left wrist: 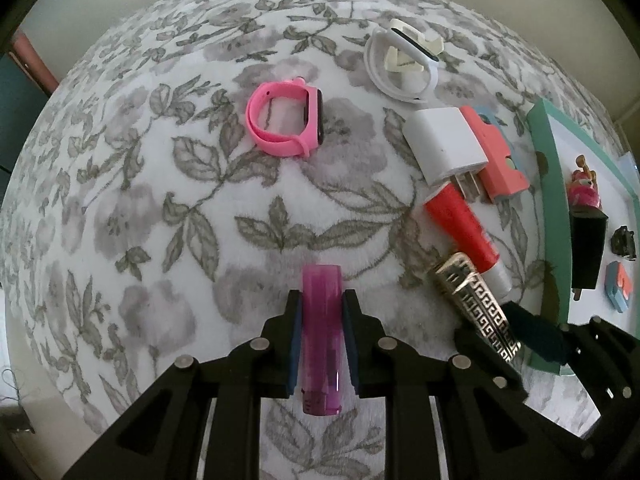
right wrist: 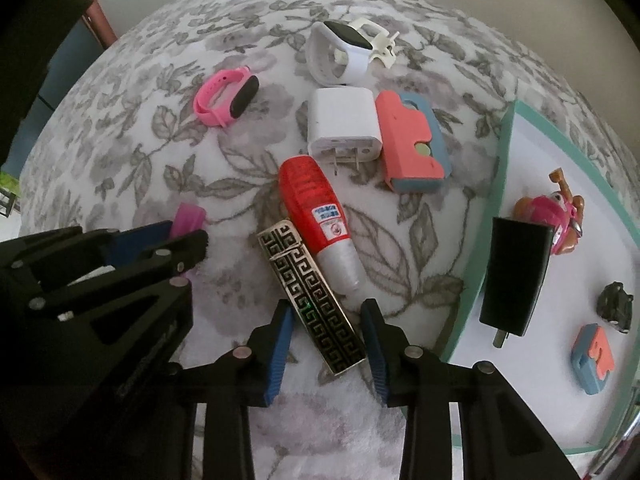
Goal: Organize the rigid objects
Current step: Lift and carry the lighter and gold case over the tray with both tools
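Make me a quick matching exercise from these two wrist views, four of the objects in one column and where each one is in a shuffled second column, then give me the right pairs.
Things:
1. purple lighter
2. patterned metal lighter
3. black charger
4. pink smartwatch

Places or states:
A. lying on the white tray
B. lying on the floral cloth, clear of both grippers
C. clamped in the left gripper
D. between the jaws of the right gripper, pads not yet pressing on it

Pairs: 1-C, 2-D, 3-A, 4-B
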A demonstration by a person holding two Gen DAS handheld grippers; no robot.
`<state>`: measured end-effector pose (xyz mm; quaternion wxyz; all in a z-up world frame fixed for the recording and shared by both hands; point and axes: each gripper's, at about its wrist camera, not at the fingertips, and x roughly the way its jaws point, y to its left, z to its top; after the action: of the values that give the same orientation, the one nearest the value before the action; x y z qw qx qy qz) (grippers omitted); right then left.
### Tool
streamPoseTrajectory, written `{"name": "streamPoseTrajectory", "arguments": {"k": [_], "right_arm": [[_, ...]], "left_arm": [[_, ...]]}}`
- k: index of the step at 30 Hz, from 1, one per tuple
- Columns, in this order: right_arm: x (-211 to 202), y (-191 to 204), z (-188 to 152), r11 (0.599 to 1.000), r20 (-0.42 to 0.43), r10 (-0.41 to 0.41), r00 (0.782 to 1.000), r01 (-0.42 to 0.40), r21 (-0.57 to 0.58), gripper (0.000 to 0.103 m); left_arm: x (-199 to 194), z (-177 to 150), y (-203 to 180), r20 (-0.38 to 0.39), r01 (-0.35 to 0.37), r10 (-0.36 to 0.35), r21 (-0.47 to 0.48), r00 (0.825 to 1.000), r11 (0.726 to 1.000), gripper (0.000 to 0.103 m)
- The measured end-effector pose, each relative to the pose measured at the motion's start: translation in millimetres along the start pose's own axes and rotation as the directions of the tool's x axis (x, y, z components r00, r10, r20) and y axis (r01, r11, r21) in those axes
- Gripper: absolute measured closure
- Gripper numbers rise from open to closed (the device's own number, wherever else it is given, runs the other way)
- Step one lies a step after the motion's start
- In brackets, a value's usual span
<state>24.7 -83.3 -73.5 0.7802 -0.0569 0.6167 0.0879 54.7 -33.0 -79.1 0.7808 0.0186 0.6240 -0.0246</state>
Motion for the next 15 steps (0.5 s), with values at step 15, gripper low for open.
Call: {"name": "streamPoseTrajectory", "arguments": {"k": [15], "right_arm": [[-4,-27,-18,0.979,-0.024,0.131,0.991,-0.126,0.159,0.079]], "left_arm": [[-2,-7,0,0.030,-0.009,0.009,-0.020,1.000,1.000,0.083]]}}
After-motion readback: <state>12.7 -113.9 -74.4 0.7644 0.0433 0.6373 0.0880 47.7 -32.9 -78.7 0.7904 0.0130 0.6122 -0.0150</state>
